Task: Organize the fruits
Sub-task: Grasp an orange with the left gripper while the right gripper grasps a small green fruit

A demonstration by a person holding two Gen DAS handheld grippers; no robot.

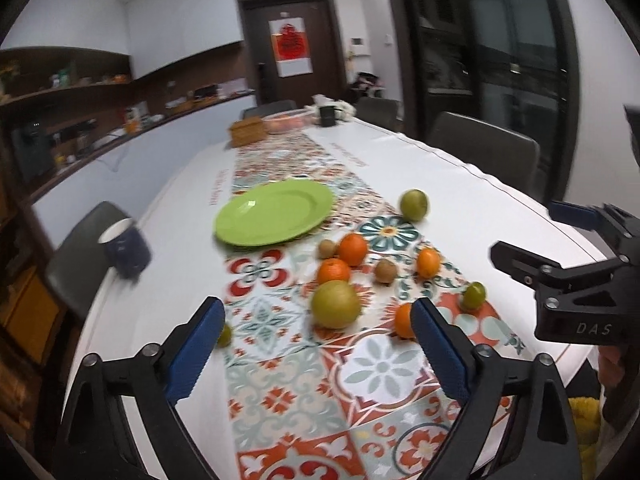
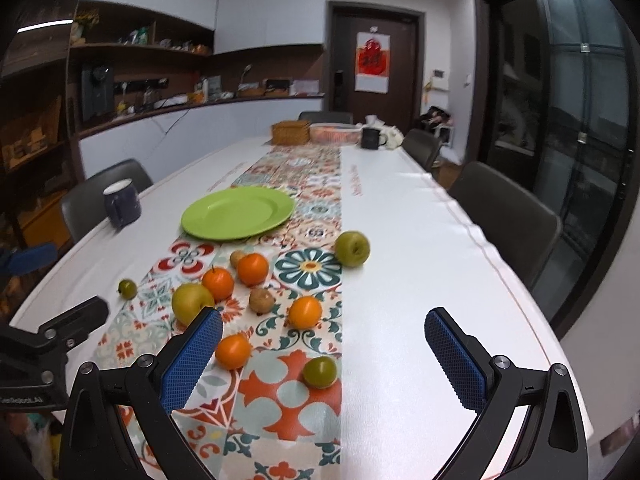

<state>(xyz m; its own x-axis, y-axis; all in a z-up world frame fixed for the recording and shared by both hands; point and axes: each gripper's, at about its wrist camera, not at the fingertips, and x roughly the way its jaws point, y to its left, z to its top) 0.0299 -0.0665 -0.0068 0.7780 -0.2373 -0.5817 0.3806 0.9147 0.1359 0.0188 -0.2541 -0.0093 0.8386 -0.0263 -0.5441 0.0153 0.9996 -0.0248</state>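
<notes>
I see my left gripper (image 1: 316, 344) and right gripper (image 2: 324, 344) both spread wide, holding nothing, above the tabletop (image 2: 420, 240). The fruits (image 2: 252, 268), oranges, pears and kiwis, lie scattered just in front of the empty green plate (image 2: 238, 212).

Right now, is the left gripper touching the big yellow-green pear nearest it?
Apart. The left wrist view shows the left gripper open, with bare runner between its pads and the pear beyond them.
</notes>
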